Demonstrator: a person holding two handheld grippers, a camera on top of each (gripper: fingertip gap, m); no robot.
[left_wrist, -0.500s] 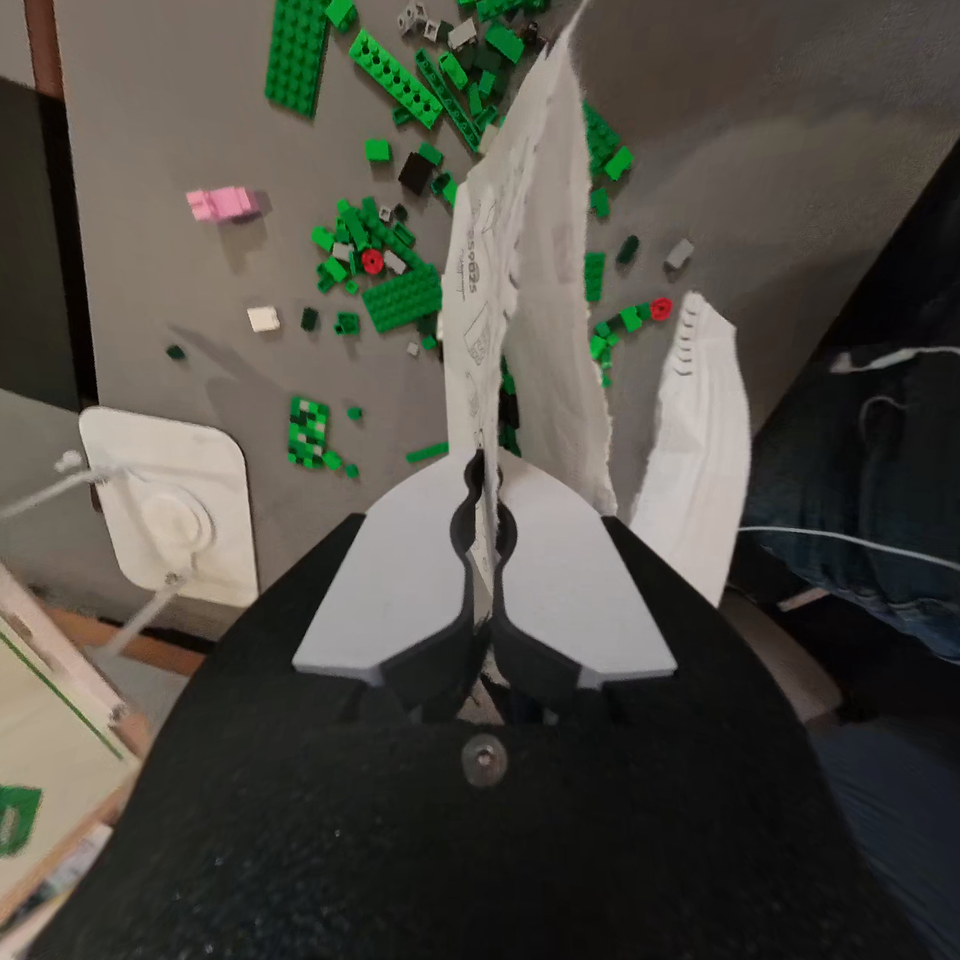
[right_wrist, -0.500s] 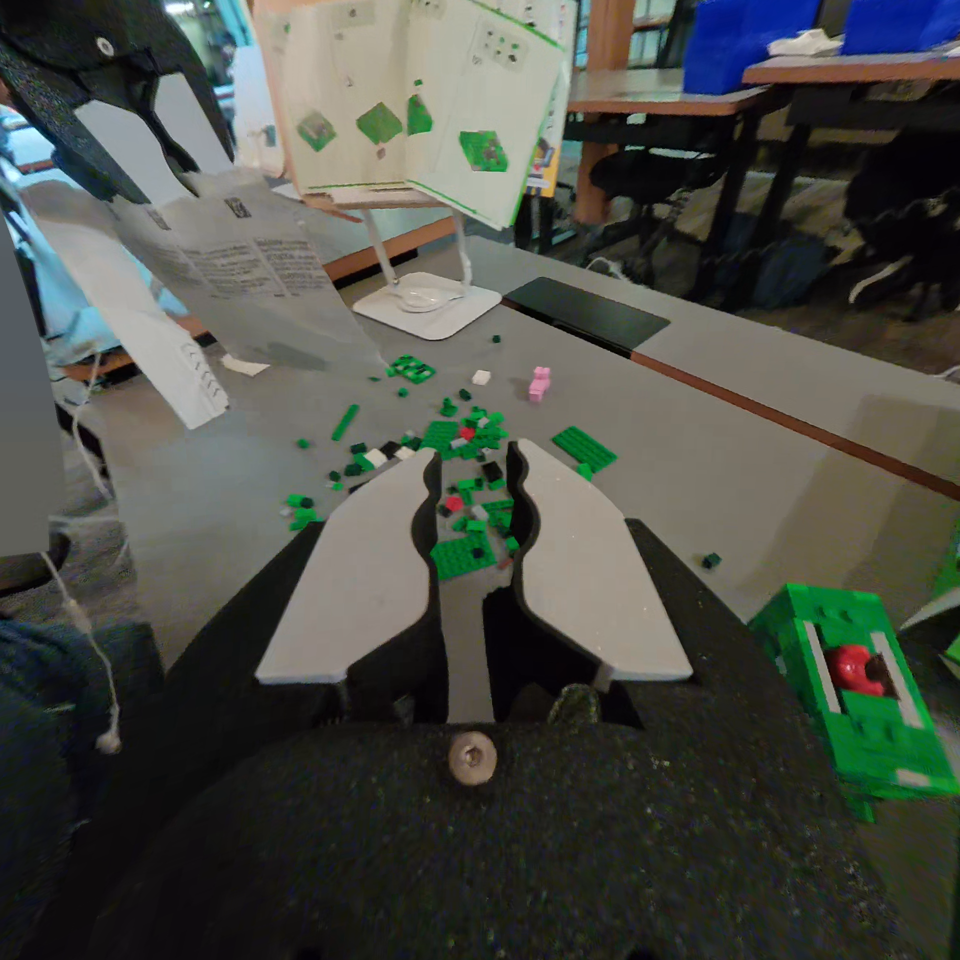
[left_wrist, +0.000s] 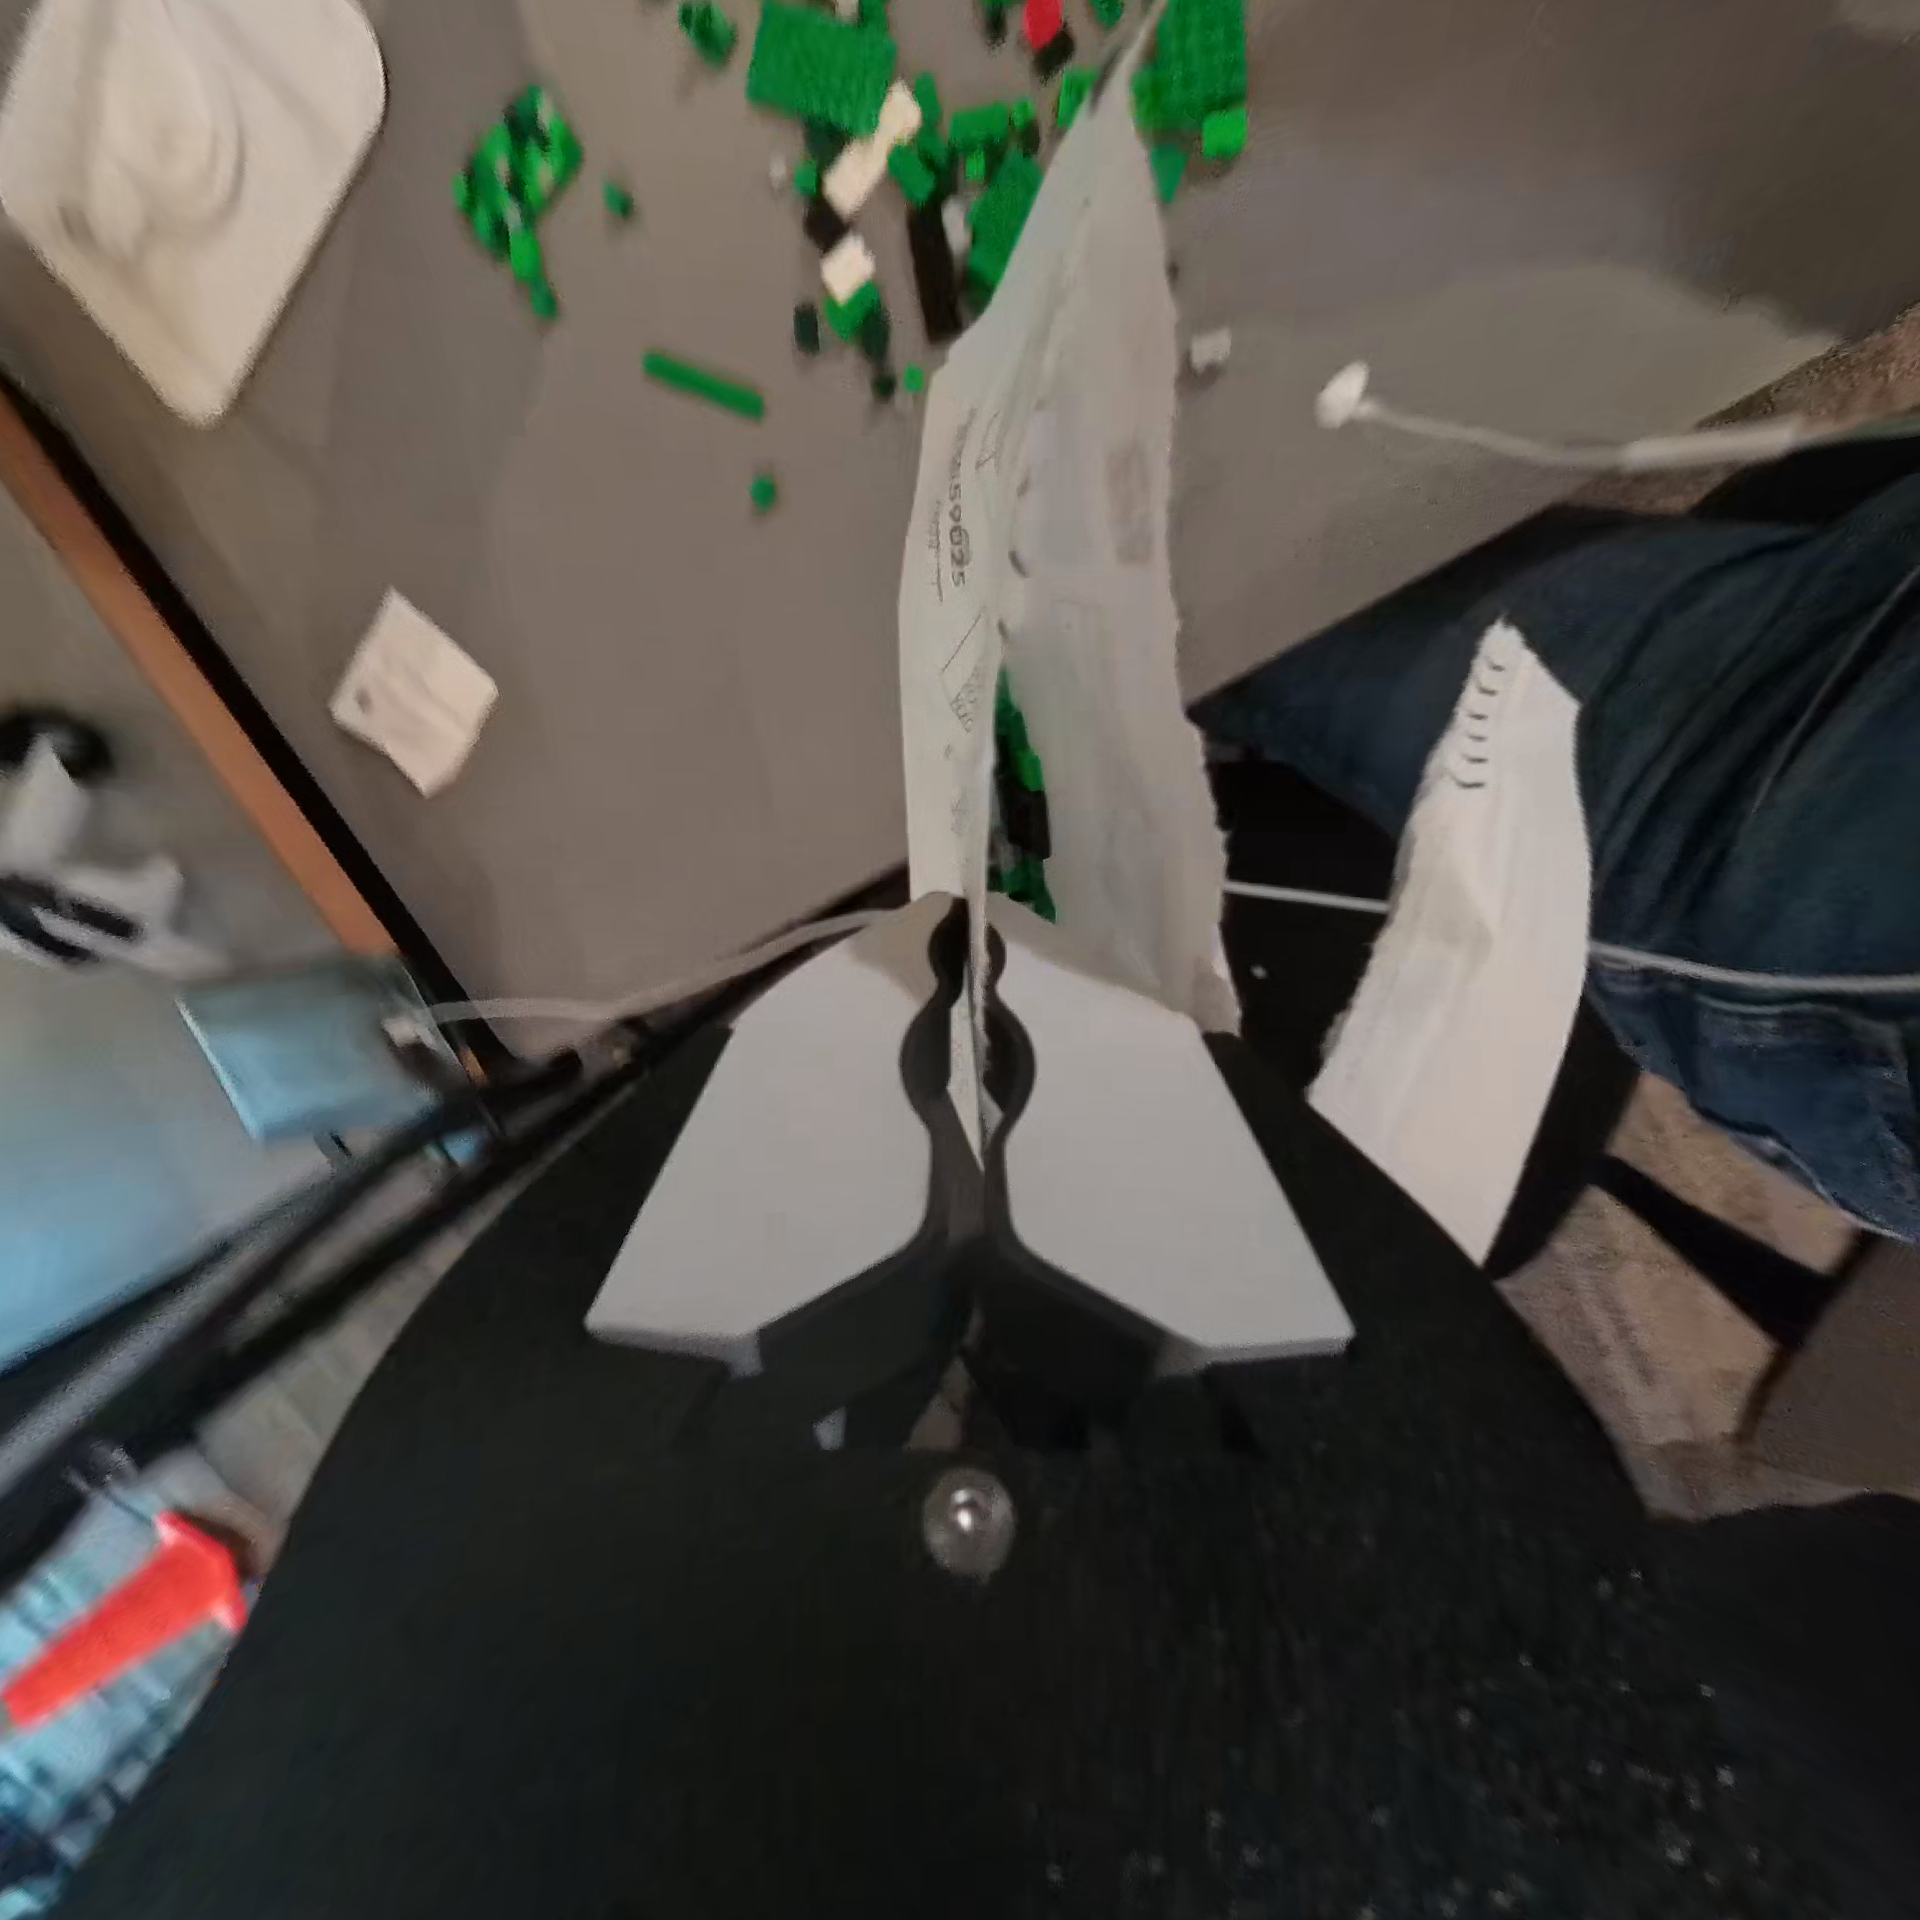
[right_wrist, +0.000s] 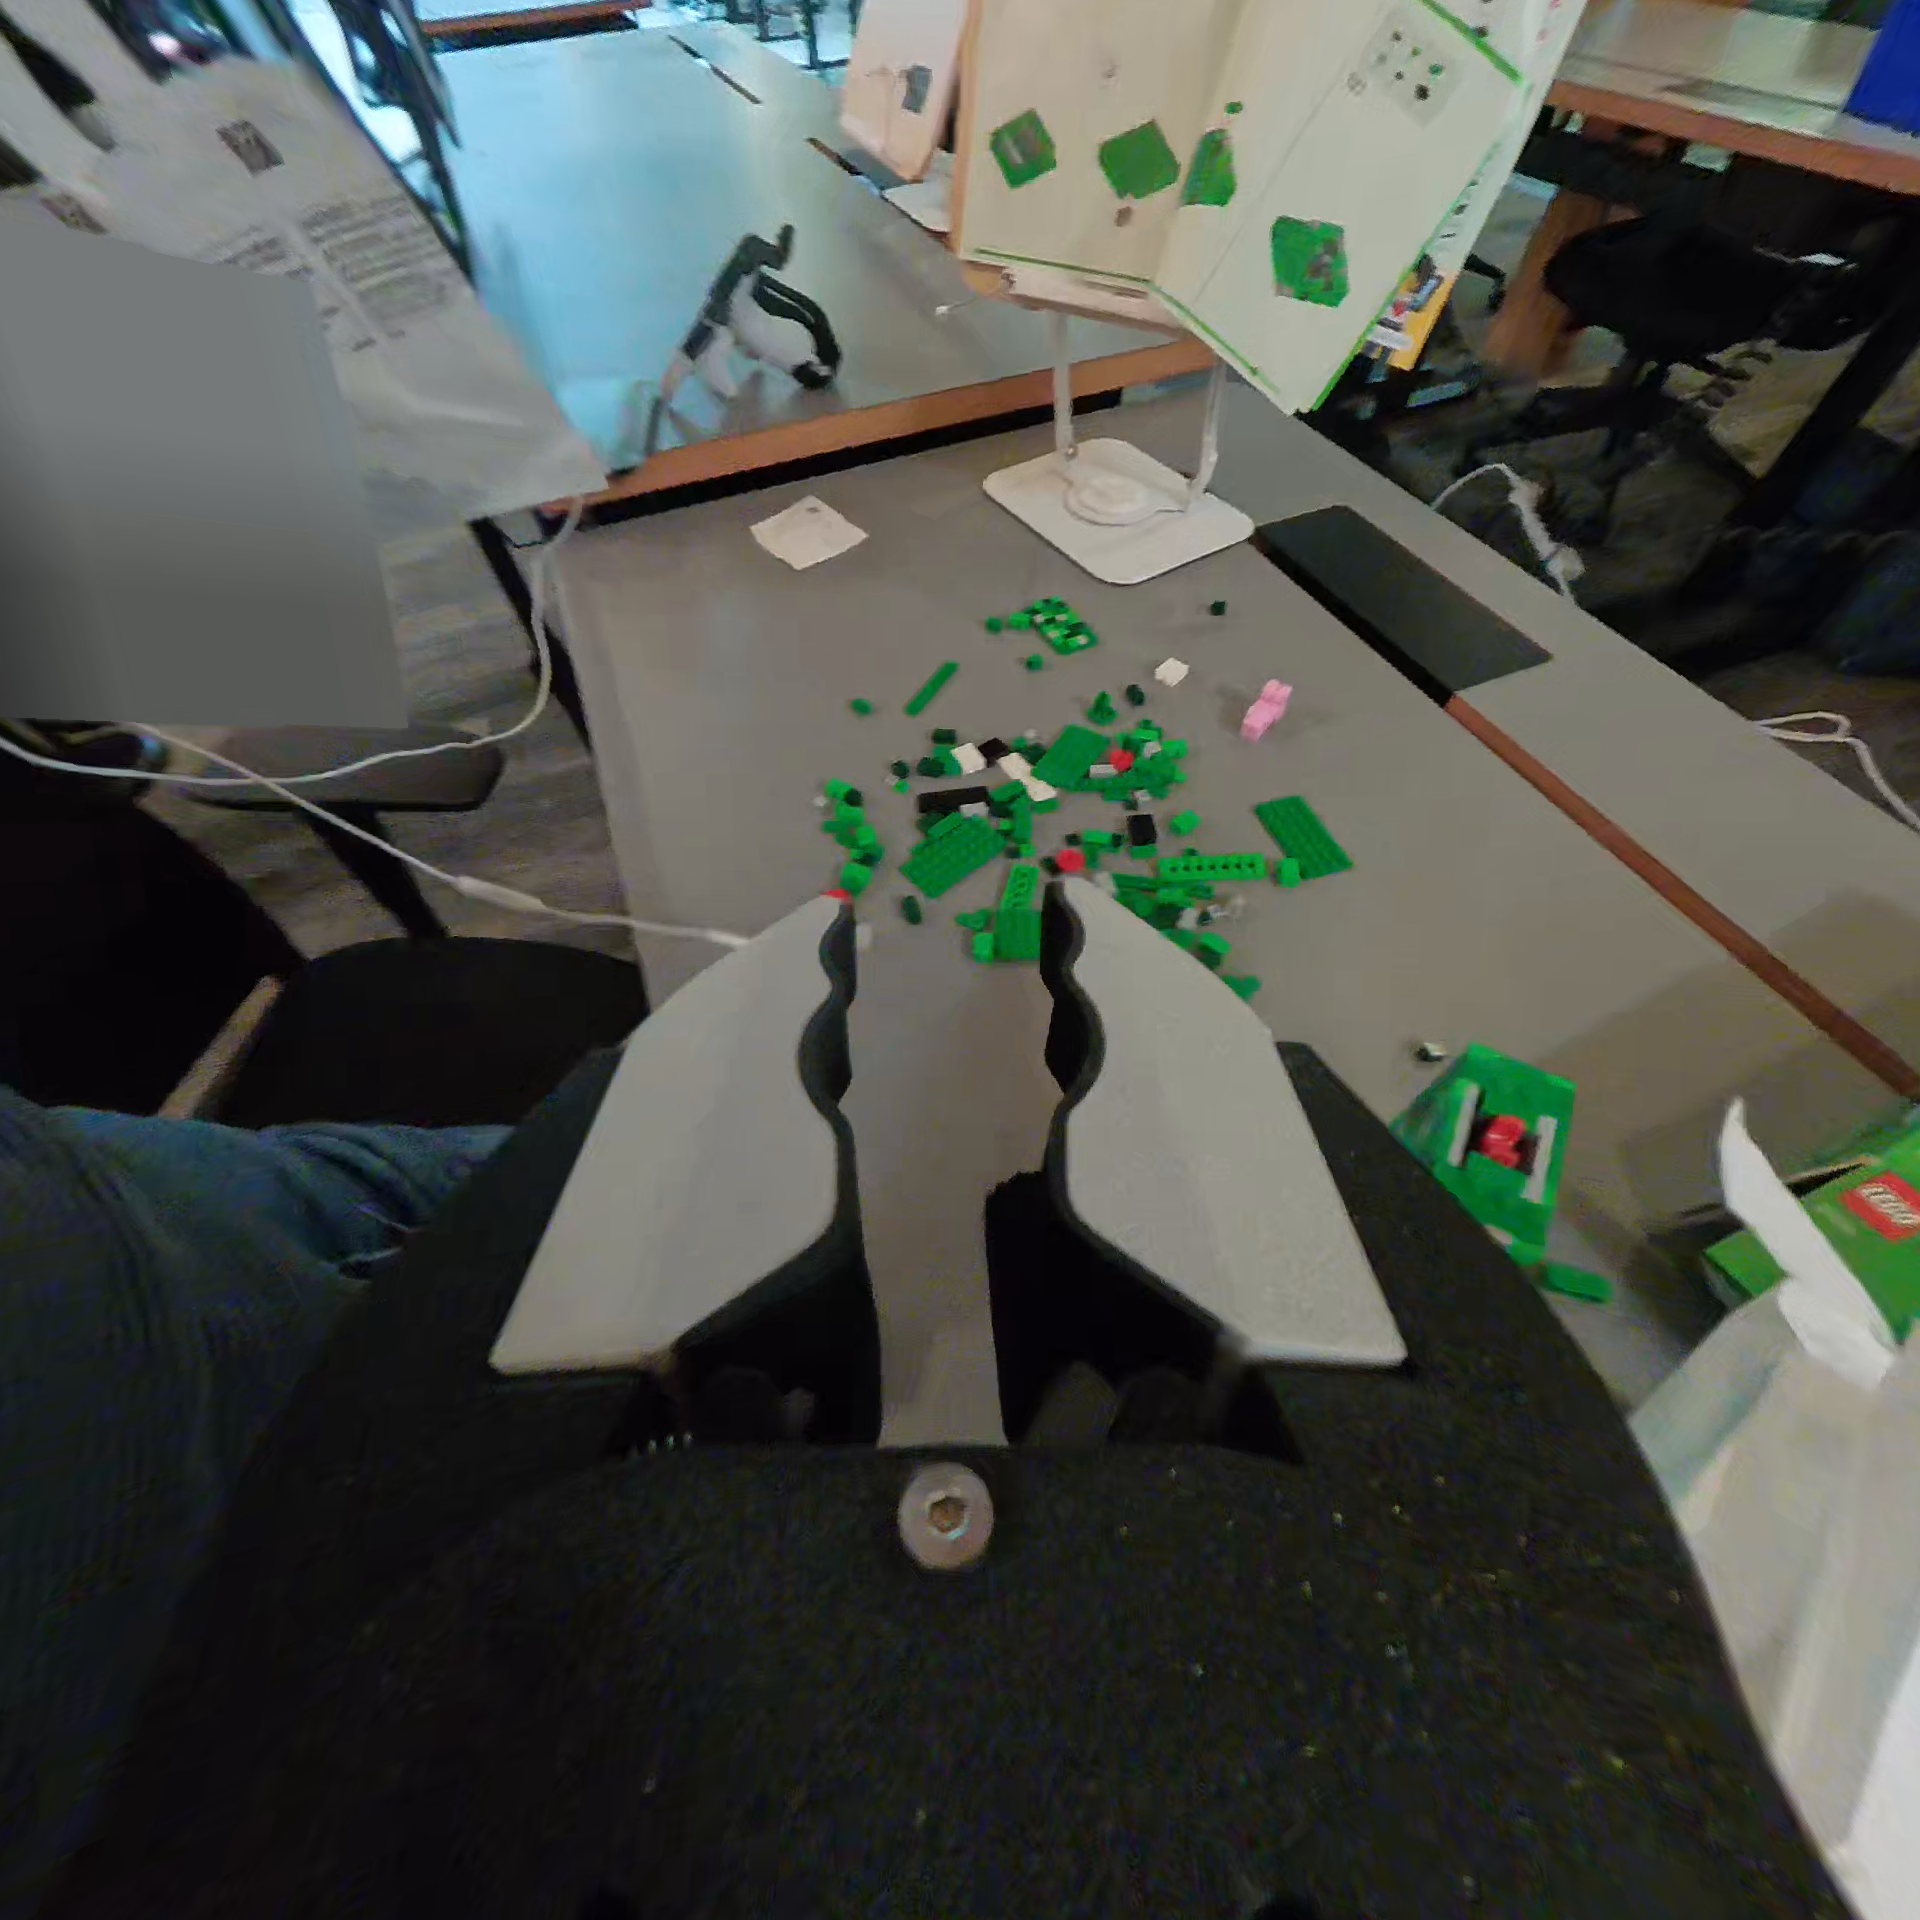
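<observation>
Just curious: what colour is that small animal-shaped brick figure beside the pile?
Pink; the small animal-shaped brick figure shows best in the right wrist view.

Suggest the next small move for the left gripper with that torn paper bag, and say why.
Probably carry it a little farther off the table edge and lower it before letting go. The left gripper is shut on the torn white paper bag, which hangs in the air over the grey table edge and the loose green bricks. The right gripper is open and empty above them.
</observation>
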